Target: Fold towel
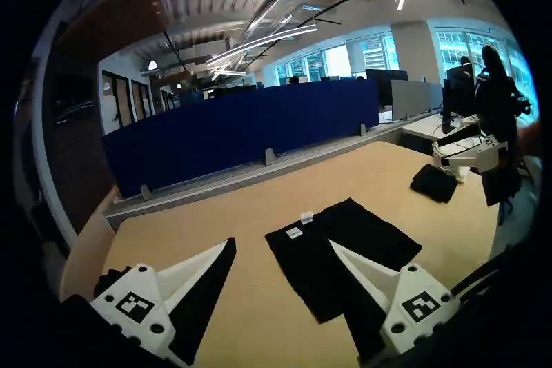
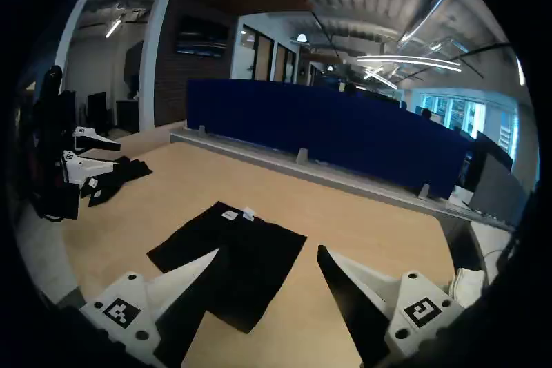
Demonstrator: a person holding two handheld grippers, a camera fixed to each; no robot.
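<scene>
**Black towel flat on the counter, both jaws spread and empty**

The towel (image 1: 345,247) lies spread out on the pale wooden counter (image 1: 228,223), roughly in the middle and a little skewed to the counter's edges. Two small white tags (image 1: 301,224) sit close together at its far edge. In the right gripper view the same towel (image 2: 238,257) reaches from between the fingers out towards the tags (image 2: 238,214).

The left gripper (image 1: 281,241) points at the towel with its jaws wide apart and nothing between them. Its right-hand finger (image 1: 376,278) overlaps the towel's near part, and the other finger (image 1: 183,278) is over bare wood. Whether either touches the cloth I cannot tell.

The right gripper (image 2: 268,249) also has its jaws spread and holds nothing. One finger (image 2: 176,278) crosses the near corner of the towel, and the other finger (image 2: 366,282) stands beside it over the counter (image 2: 359,223).

A long blue partition (image 1: 241,126) runs along the far side of the counter. In the left gripper view, well away from the towel at the right, a white device (image 1: 469,150) stands with a dark bundle of cloth (image 1: 435,183) just beside it.
</scene>
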